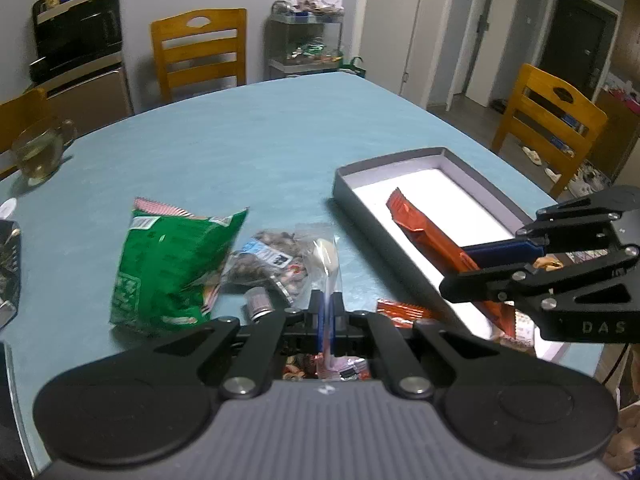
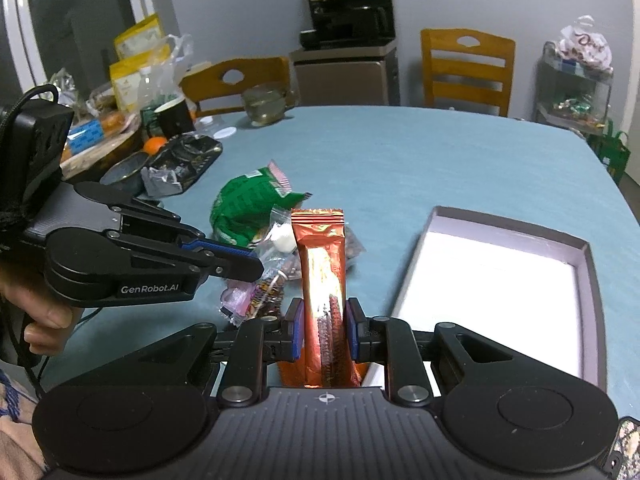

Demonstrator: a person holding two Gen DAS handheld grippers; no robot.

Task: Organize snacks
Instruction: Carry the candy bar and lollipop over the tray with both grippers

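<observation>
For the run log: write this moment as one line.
left gripper: shut on clear packet | right gripper: shut on orange bar | box: open | green bag: on table

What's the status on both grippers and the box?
Left gripper shut on clear snack bag. Right gripper shut on orange wafer packet, its far end inside the grey box. Green bag still on table, not blocking.
</observation>
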